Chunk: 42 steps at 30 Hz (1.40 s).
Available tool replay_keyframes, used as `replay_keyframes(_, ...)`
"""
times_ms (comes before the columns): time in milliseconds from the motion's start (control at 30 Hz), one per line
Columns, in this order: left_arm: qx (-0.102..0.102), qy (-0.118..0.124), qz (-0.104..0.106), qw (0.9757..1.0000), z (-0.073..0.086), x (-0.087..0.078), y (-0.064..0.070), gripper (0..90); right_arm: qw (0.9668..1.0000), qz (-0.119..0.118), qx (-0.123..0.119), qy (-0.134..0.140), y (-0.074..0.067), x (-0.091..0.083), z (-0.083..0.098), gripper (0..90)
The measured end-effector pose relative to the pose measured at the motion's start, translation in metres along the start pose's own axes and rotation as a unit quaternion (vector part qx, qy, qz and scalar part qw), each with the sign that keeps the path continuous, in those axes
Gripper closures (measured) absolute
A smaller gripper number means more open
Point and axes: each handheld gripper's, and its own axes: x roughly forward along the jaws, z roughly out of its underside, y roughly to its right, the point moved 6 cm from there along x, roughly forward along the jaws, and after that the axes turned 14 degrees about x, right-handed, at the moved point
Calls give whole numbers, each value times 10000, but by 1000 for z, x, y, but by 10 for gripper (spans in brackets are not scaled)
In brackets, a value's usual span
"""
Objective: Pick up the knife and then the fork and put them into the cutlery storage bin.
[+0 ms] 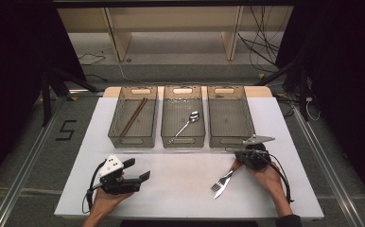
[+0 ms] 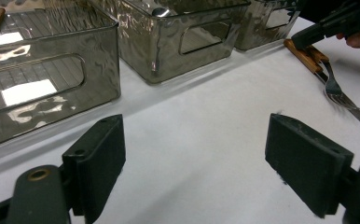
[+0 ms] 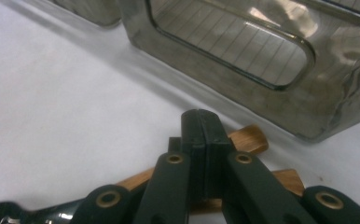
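We take the work in hand to be sorting cutlery into the bins, and the pieces at issue are the fork [image 1: 222,182] and the knife [image 2: 350,107] lying side by side on the white tabletop [image 1: 180,184], just in front of the right-hand bin [image 1: 230,116]. Both have wooden handles pointing toward that bin, with the tines and blade toward the person.

In its own view, the right hand-held gripper [image 3: 201,140] sits over those handles with its jaws brought fully together. The two pads meet face to face above the wood, and we cannot make out either handle pinched between them (the handles seem to run underneath rather than through the gap). Our judgement is that this closing may have caught nothing, or only an edge we cannot see.

The left hand-held gripper [image 1: 135,172] rests low near the tabletop's front left, jaws wide apart with nothing between them, likely parked out of the way while the right one works.

Farther out, three smoky translucent bins stand in a row along the far edge. The left bin [image 1: 133,116] holds a pair of brown chopsticks [image 1: 133,116], the middle bin [image 1: 183,116] a metal spoon [image 1: 186,124], and the right one looks empty, presumably awaiting the fork or knife.
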Motion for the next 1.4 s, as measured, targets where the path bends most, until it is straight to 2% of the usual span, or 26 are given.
replay_keyframes(200,34,-29,22,10000,1,2,1,196,10000,13,15,-64,0,8,-4,900)
replay_keyframes(400,72,-54,2,10000,1,1,1,196,9994,227,-94,-235,3,13,-4,900)
replay_keyframes(567,74,-61,-5,10000,1,1,1,196,9987,357,-41,-355,8,5,1,900)
replay_keyframes(900,104,-64,4,9999,1,2,4,196,9979,443,151,-459,11,-12,17,900)
replay_keyframes(1167,109,-68,8,9999,0,2,5,196,9967,510,320,-543,9,-29,34,900)
replay_keyframes(1400,108,-70,12,9999,0,2,5,197,9964,460,297,-641,2,-37,44,900)
